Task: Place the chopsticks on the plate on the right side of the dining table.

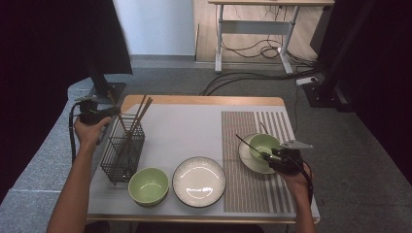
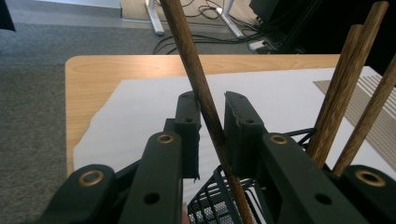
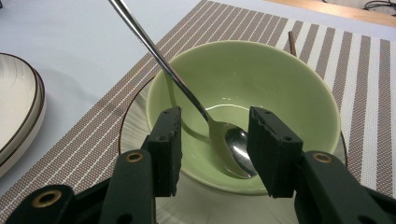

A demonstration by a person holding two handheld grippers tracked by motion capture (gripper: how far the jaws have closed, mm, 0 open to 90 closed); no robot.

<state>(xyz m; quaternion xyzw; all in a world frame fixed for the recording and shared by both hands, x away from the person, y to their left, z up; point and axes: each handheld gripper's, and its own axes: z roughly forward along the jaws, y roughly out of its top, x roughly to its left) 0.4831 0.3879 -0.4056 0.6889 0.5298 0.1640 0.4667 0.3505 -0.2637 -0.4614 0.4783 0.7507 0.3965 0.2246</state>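
Left gripper (image 2: pixel 212 121) jaws flank one chopstick (image 2: pixel 196 79) above basket (image 2: pixel 219 205).

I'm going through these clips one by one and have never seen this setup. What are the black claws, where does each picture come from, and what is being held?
A person holds a hand tool with two black jaws in each hand. One camera looks down from above; the other two ride on the tools.

The table carries a wire basket of chopsticks, a green bowl, a white plate and a striped mat with a second bowl on a saucer.

The left gripper has a chopstick between its jaws; whether they pinch it is unclear. The right gripper stands open around a spoon in that bowl.
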